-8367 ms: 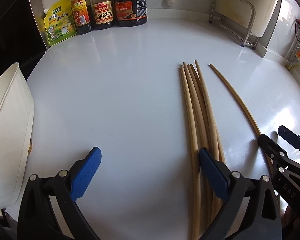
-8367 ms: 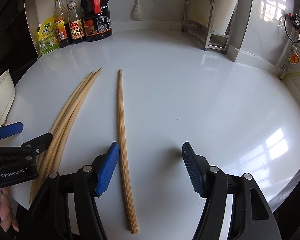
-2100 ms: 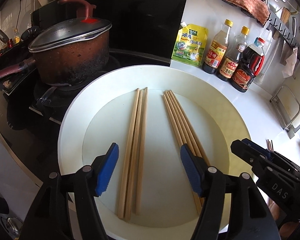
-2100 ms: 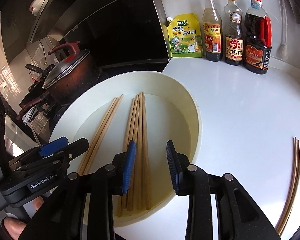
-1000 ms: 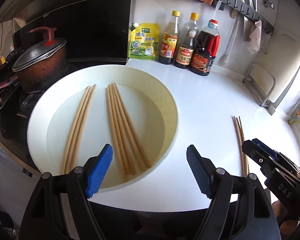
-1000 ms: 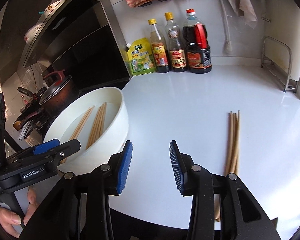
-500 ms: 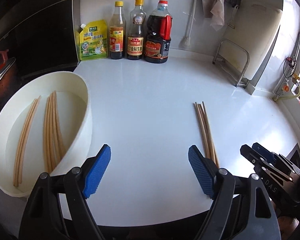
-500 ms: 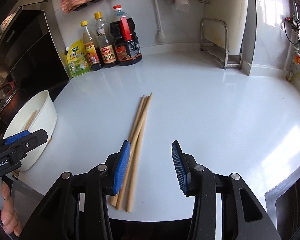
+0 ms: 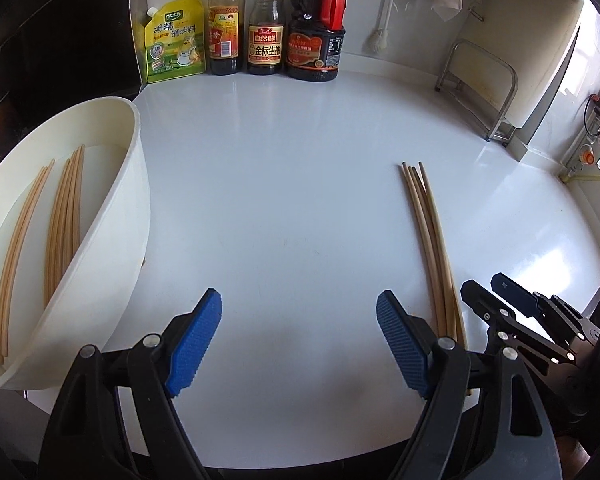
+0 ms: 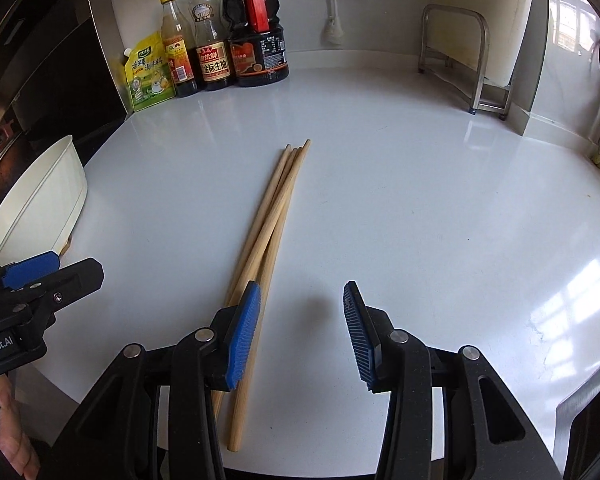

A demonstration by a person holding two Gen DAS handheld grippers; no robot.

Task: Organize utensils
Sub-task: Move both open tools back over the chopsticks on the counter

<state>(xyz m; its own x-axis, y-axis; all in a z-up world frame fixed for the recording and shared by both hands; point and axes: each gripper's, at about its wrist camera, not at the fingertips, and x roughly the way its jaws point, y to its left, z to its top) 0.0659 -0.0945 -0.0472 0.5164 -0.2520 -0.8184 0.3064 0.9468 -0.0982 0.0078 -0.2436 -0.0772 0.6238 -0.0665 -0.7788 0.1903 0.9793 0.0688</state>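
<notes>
Chopsticks [image 10: 270,236] lie in a small bundle on the white counter [image 10: 420,208], just beside the right gripper [image 10: 298,332], its fingers apart w/ nothing between. Left gripper [image 9: 300,340] is wide open, empty, over bare counter. More chopsticks [image 9: 62,216] lie in the white basin [image 9: 116,240] at left.

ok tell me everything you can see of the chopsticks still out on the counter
The loose chopsticks are four or so plain pale wooden sticks lying flat in a tight bundle on the white counter, tips fanning slightly toward the bottles. Their near ends pass under the right gripper, whose open jaws aren't gripping them.
</notes>
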